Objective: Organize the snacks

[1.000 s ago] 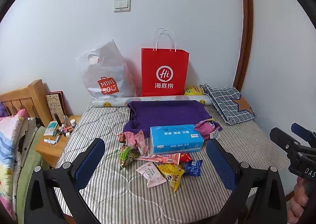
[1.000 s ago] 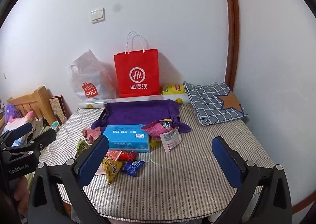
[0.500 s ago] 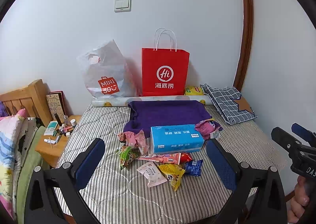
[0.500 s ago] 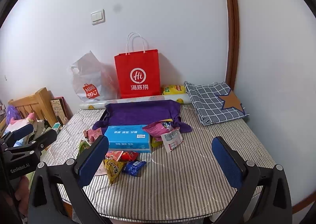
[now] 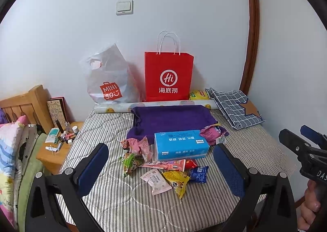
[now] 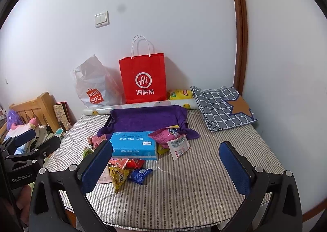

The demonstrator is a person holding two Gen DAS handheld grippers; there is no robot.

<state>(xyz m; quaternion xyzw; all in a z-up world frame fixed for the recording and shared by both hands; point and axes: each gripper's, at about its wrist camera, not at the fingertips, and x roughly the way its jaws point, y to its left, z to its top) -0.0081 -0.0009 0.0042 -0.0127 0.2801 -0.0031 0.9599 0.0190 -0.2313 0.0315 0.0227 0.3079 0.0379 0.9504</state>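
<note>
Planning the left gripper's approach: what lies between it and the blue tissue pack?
In the left wrist view, loose snack packets lie on the striped mattress between the open left gripper and the blue tissue pack.

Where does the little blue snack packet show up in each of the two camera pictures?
Left wrist view: the blue snack packet lies low and right of centre, beside the yellow packet.
Right wrist view: the blue snack packet lies low and left of centre, right of the yellow one.
Shared landmark: the blue tissue pack, just behind the packet in both.
</note>
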